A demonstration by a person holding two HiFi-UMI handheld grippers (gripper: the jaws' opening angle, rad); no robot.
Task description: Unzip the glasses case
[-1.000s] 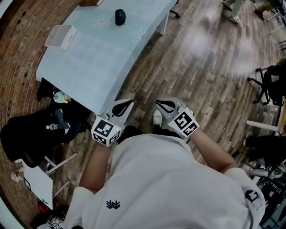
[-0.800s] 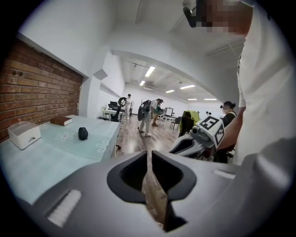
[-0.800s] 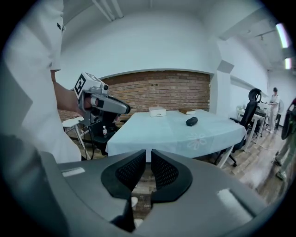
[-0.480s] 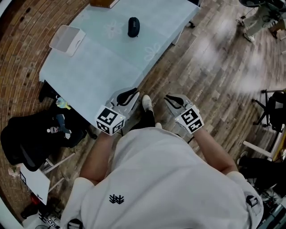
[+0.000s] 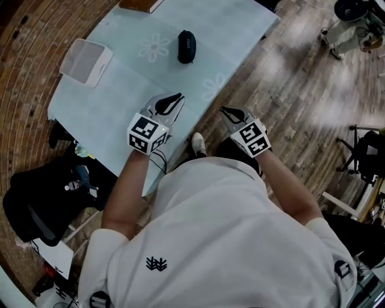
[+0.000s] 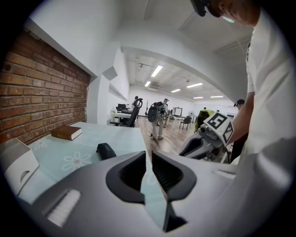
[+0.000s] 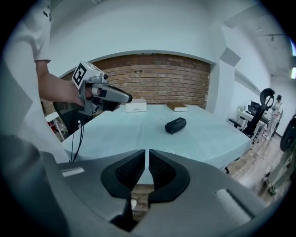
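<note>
Left gripper [image 5: 172, 101]: jaws drawn together to a narrow slit; nothing between them; the left gripper view shows only pale cloth through the slit; position: above the near edge of the surface [image 5: 114, 96], raised clear of it, jaws pointing across it towards the glasses case [image 5: 187, 46]

Right gripper [image 5: 229, 112]: jaws likewise closed to a thin parallel gap; nothing gripped; position: off the surface's near edge, over the wooden floor [image 5: 289, 90], beside the left gripper and apart from it; the right gripper view looks across the surface with the case ahead of its jaws and slightly to the right

Glasses case: dark, oblong; lies flat on the pale blue cloth in the far half of the surface; well apart from both grippers; touched by neither; whether the zip is shut cannot be told at this range

Other items on the surface: a white box [image 5: 86, 60] near the left edge, well apart from the case; a brown book [image 5: 141, 5] at the far edge, beyond the case; printed flower motifs on the cloth, one just left of the case

Operator: white shirt, bare forearms, one gripper in each hand; one white shoe [image 5: 197, 142] visible on the floor between the grippers; a black chair [image 5: 42, 192] stands on the floor left of the surface
</note>
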